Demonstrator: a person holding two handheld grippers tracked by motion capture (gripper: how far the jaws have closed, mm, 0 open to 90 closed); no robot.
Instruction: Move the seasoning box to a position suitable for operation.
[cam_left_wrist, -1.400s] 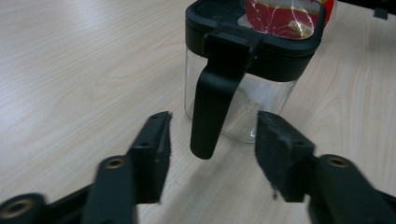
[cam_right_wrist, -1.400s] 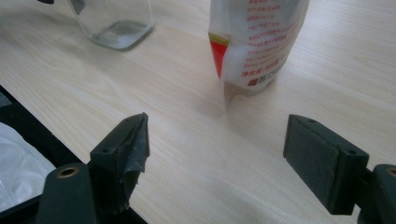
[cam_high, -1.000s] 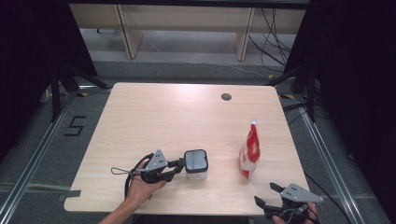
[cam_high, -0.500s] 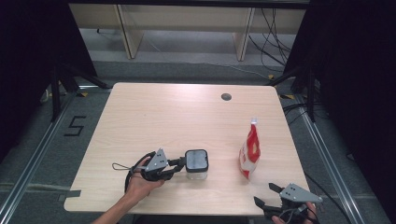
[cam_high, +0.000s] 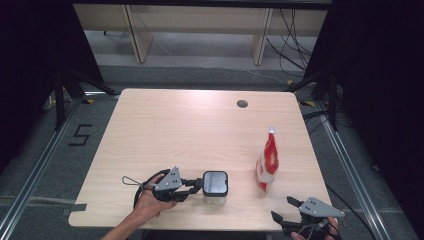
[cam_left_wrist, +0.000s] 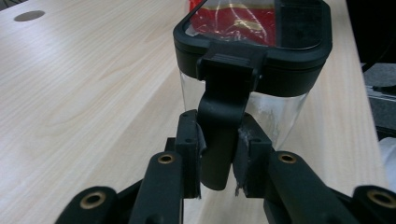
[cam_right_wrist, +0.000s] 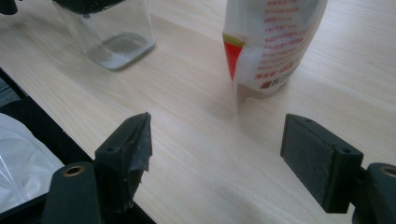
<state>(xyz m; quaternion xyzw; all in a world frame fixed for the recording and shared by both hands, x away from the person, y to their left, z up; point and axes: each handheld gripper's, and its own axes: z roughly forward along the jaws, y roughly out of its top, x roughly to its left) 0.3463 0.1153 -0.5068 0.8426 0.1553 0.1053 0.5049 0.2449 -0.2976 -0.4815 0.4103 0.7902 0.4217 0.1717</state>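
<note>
Left gripper (cam_high: 192, 186): closed on the black latch (cam_left_wrist: 223, 121) hanging down the near side of the jar (cam_high: 215, 187); pads press it from both sides.
Jar: clear, black lid, upright on the surface (cam_high: 190, 130) near the front edge.
Right gripper (cam_high: 289, 210): wide open, nothing held, at the front right corner.
Pouch (cam_high: 267, 162): red and white, upright, well right of the jar.
</note>
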